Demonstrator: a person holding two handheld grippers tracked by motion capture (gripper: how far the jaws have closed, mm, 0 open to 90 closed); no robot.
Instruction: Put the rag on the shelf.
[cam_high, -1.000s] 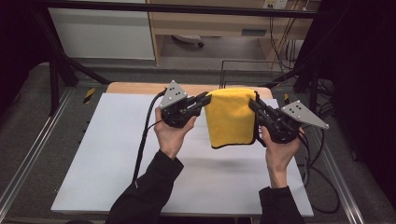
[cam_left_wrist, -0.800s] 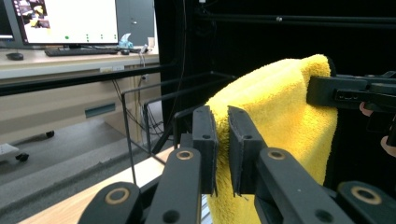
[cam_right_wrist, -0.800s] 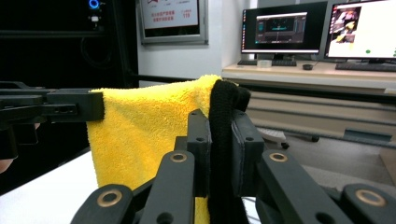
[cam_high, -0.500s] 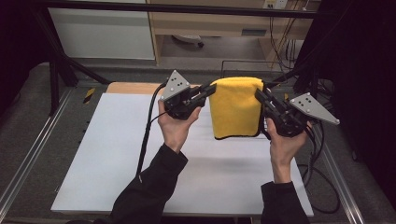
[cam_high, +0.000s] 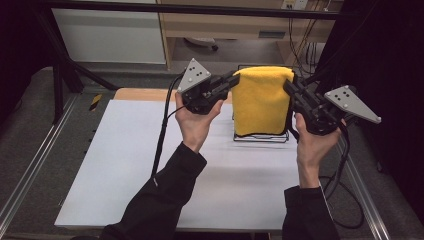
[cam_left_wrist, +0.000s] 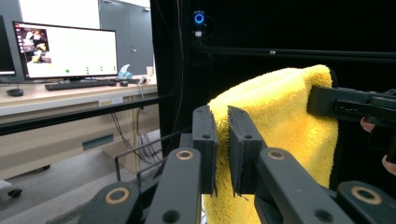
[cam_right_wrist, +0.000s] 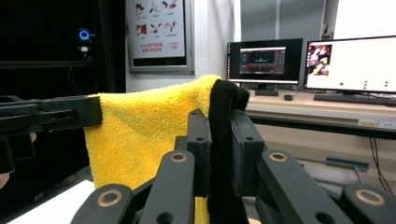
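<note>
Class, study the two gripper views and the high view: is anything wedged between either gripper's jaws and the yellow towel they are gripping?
Nothing visible. The left gripper pinches one top corner of the yellow towel directly, and the right gripper clamps the other corner on its black-edged hem. The towel hangs freely above the wire rack.

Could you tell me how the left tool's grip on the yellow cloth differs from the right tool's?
The left tool pinches the yellow cloth at a plain yellow edge; the right tool clamps a black-trimmed edge. In the high view, the left tool sits slightly higher than the right. Both are shut on the cloth's upper corners, holding it up above a wire rack.
</note>
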